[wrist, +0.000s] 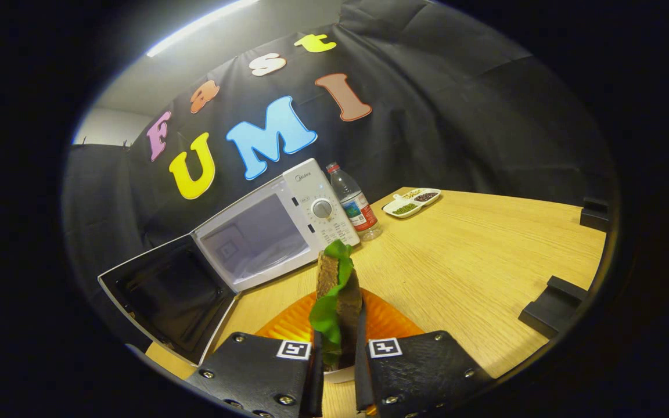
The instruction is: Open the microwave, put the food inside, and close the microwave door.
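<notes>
The fingers point(339, 371) are nearly closed, apparently clamping the food point(337, 302), an upright brown sandwich with green leaf over an orange plate point(389, 319), with the microwave point(265, 232) beyond on the surface point(474, 261), door point(166, 293) open.

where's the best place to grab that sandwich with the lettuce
Grip it across its two broad flat faces, low down, coming straight in along the table from the near side. The sandwich stands on edge over the orange plate, thin side toward the gripper, so its faces meet the fingers squarely. It sits between the fingers now and appears pinched. The lettuce is floppy, so avoid relying on it.
</notes>
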Tool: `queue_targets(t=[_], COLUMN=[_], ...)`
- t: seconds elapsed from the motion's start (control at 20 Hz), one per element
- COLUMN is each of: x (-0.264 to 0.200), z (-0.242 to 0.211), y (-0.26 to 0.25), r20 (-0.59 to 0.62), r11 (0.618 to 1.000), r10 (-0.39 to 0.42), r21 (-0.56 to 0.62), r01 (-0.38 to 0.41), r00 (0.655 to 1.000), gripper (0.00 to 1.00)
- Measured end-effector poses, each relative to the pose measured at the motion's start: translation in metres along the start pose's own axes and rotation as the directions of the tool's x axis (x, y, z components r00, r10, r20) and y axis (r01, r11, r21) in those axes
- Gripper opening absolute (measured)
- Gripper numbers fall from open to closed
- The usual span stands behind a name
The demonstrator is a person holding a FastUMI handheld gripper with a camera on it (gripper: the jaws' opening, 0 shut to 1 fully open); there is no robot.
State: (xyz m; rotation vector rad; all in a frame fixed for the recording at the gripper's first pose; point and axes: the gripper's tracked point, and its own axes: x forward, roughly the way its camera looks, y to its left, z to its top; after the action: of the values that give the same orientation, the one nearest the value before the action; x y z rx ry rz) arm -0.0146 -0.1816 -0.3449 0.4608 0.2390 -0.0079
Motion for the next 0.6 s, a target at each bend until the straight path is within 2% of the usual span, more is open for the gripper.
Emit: queue_targets(t=[0.3,0.6], x=[-0.009,-0.004], z=[0.019,0.026], y=[0.02,0.06], r20=[0.039,0.044], r11=[1.0,0.998], r10=[0.007,0.063], r21=[0.009,0.007], r01=[-0.007,-0.063], r00=[0.999,0.997], gripper=[0.22,0.21])
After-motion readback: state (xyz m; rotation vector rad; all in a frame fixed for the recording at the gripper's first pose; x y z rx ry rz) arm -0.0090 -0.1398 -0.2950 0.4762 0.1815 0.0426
